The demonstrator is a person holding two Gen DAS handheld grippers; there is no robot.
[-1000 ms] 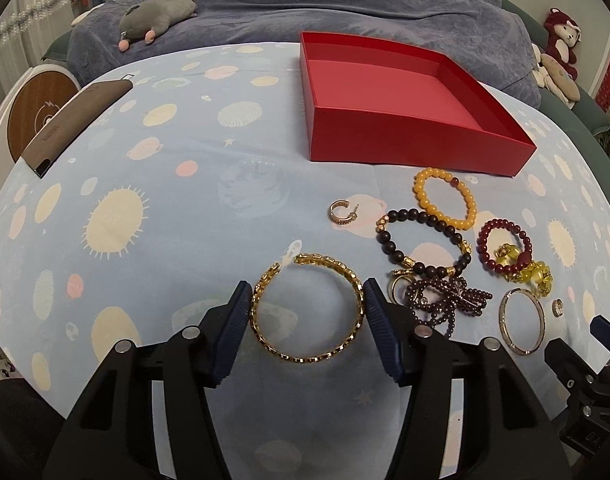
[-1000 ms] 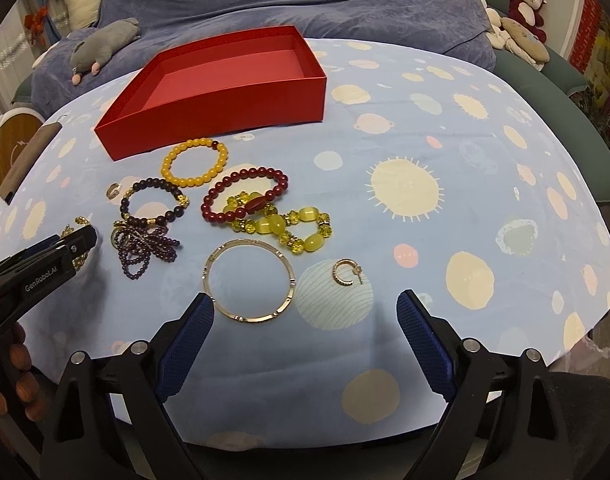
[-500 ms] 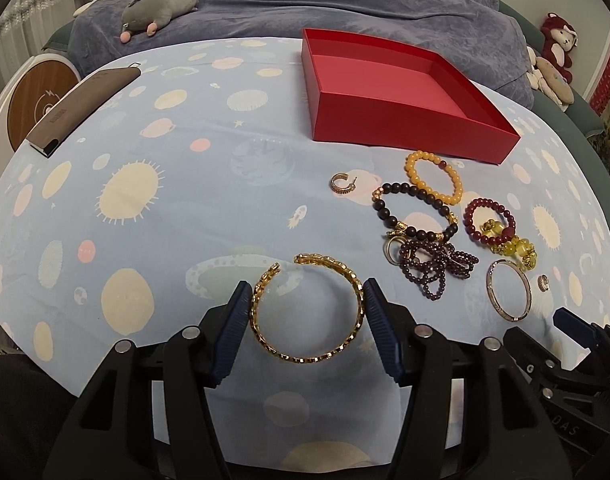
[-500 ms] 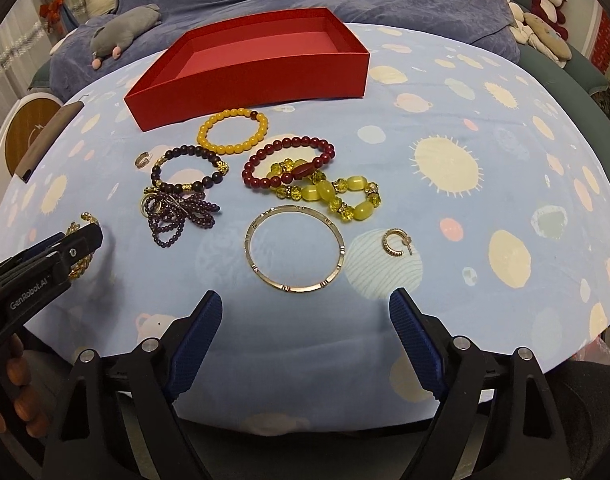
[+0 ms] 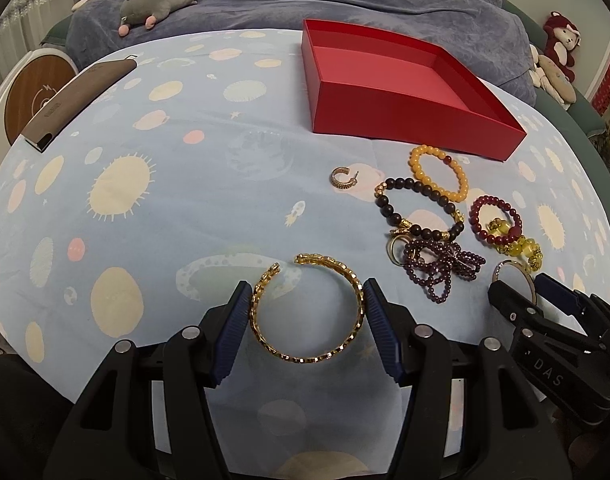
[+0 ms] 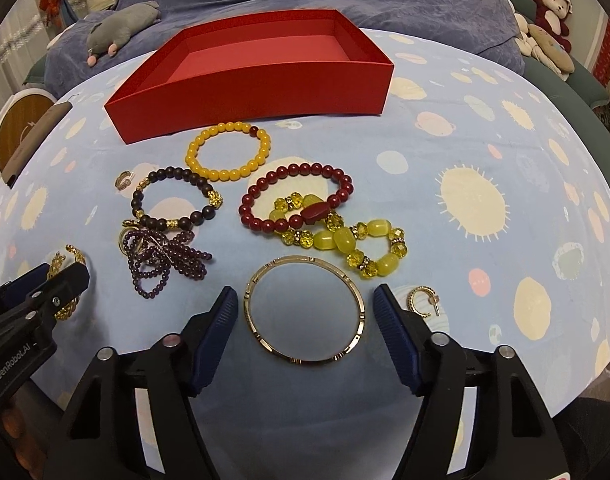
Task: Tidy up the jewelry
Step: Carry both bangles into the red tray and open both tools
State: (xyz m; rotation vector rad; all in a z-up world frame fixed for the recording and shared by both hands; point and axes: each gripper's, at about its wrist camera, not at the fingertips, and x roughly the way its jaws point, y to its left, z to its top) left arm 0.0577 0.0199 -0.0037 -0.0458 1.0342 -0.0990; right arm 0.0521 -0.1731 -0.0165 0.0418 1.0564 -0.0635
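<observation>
Left tool (image 5: 307, 312) grips cuff (image 5: 307, 312); right tool (image 6: 305, 312) straddles bangle (image 6: 303, 311)

Support: table under a blue planet-print cloth (image 6: 485, 128). Landmark: red box (image 6: 265, 76), far centre. Just before it, yellow bead bracelet (image 6: 229, 152); nearer, dark bead bracelet (image 6: 173, 200), red bead bracelet (image 6: 297, 196), purple bead strand (image 6: 165, 260), thin gold bangle (image 6: 305, 316). Far left of box, brown case (image 5: 77, 100).

On the tablecloth (image 6: 485, 128), the box (image 6: 265, 76) sits behind the beaded bracelets (image 6: 229, 152), with the bangle (image 6: 305, 312) in front of them and the open cuff (image 5: 309, 312) far left.
</observation>
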